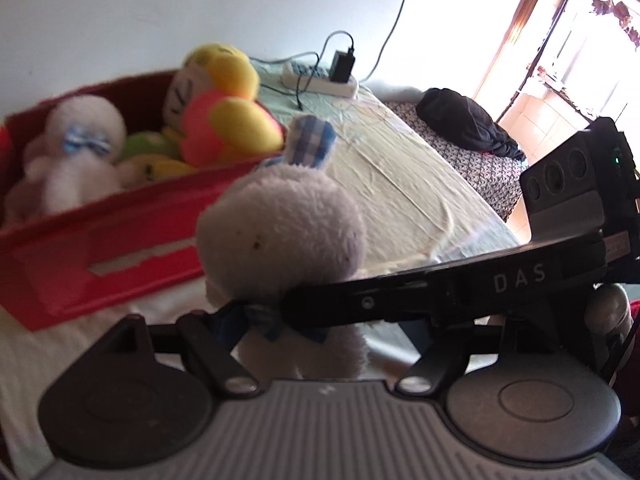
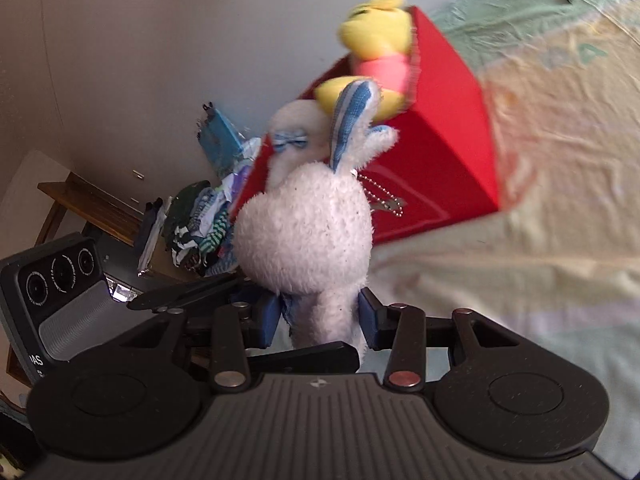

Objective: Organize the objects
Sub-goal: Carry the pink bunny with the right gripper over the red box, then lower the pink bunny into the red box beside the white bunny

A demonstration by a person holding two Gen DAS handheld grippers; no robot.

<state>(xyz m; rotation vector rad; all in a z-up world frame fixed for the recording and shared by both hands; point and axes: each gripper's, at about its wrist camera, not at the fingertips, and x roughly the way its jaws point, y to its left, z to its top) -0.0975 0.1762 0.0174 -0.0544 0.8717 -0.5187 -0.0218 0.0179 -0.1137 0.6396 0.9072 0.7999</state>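
Observation:
A white plush bunny with blue checked ears hangs above the bed, held by both grippers. In the right wrist view my right gripper is shut on the bunny, its blue pads pressing the narrow lower body. My left gripper grips the same lower body from the other side; its black fingers reach in from the left. The right gripper's finger crosses the left wrist view at the bunny's neck. Just beyond stands a red bin holding a white plush and a yellow and pink plush.
The bin sits on a pale wrinkled sheet against the wall. A power strip with a charger and a dark garment lie further along the bed. A heap of clothes on a wooden table is beside the bed.

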